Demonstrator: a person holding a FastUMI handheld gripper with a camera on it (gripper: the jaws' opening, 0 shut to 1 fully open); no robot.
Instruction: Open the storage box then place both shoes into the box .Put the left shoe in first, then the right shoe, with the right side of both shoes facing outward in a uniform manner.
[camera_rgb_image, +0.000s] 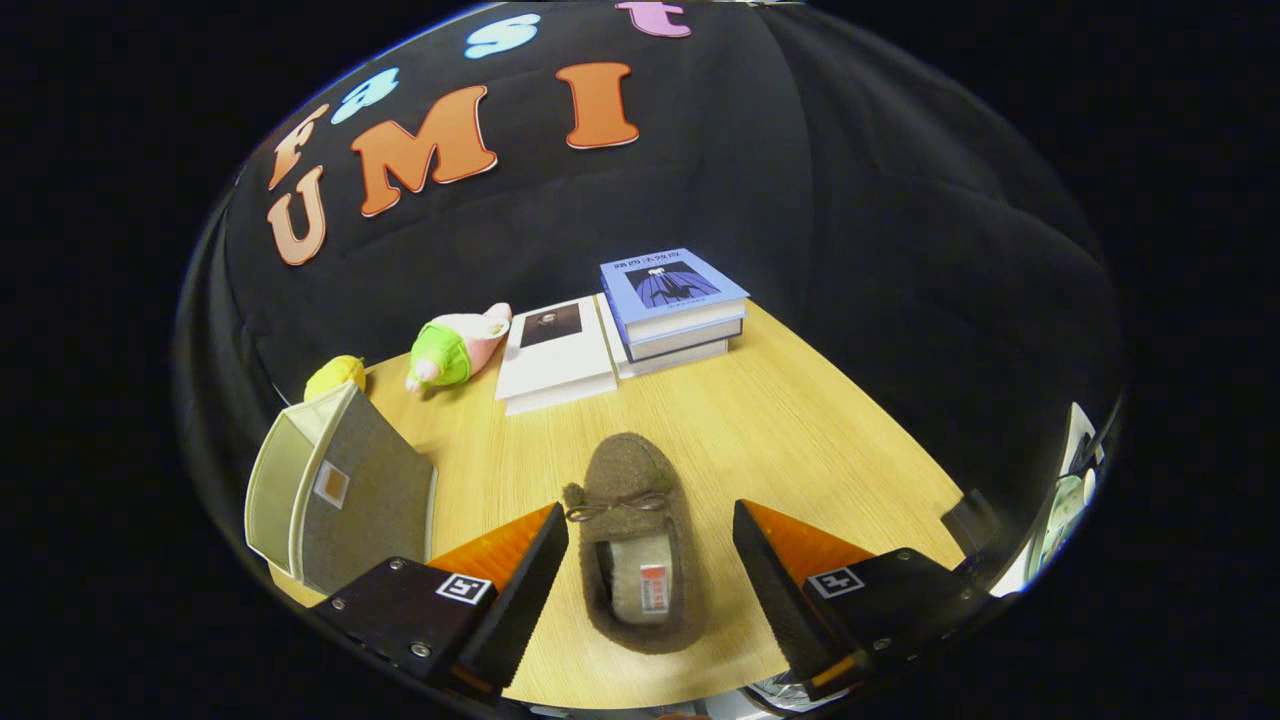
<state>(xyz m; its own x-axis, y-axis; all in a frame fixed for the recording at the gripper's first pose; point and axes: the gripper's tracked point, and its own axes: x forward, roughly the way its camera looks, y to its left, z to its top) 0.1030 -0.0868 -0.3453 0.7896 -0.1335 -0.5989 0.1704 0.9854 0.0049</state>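
While tongs (650, 545) straddle the shoe (635, 540), books (672, 305) lie beyond.

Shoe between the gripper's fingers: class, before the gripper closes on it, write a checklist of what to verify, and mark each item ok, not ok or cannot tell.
1. Gripper open wide enough for the shoe: ok, both fingers stand apart from its sides.
2. Shoe centred between the fingers: ok, a gap shows on each side.
3. Shoe lying flat on the table, opening up: ok.
4. Left or right shoe: cannot tell.
5. Storage box open: cannot tell; it stands left of the fingers, and its opening is not plainly seen.
6. Path from shoe to box free: ok; the books and toys lie beyond the shoe.
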